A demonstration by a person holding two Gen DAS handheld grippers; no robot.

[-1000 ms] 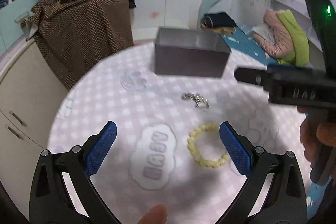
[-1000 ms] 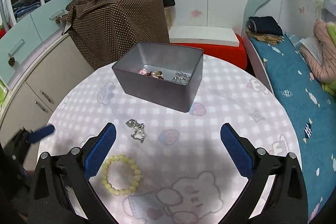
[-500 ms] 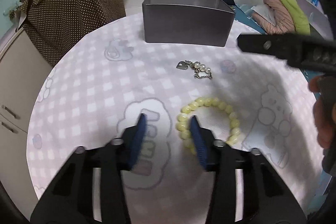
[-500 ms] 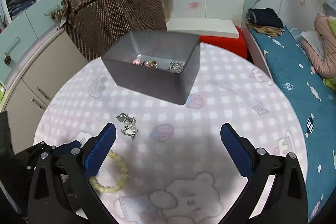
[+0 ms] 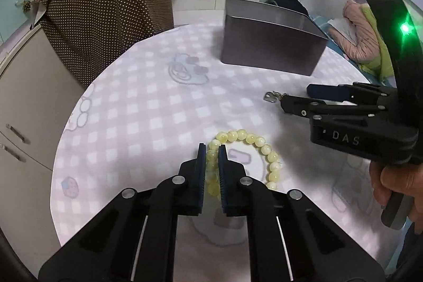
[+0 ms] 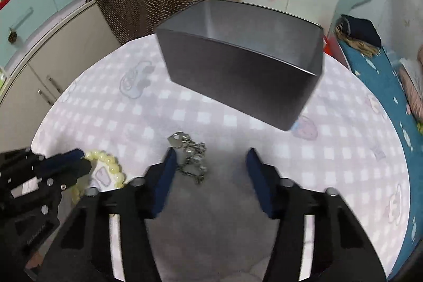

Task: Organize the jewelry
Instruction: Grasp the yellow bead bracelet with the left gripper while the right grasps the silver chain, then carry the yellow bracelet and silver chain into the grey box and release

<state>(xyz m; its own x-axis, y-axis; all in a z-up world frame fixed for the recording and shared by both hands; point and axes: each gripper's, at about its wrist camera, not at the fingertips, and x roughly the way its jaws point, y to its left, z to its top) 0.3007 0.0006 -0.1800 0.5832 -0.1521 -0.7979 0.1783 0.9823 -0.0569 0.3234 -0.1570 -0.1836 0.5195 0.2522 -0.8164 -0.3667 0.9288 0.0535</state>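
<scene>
Here the left gripper has its fingers pinching one side of the yellow bead bracelet, which lies on the checked worktop. Round, glossy beads look light but slippery, so a grip across the strand suits. The right gripper is spread around the limp silver chain bracelet, near the grey metal tin.
</scene>
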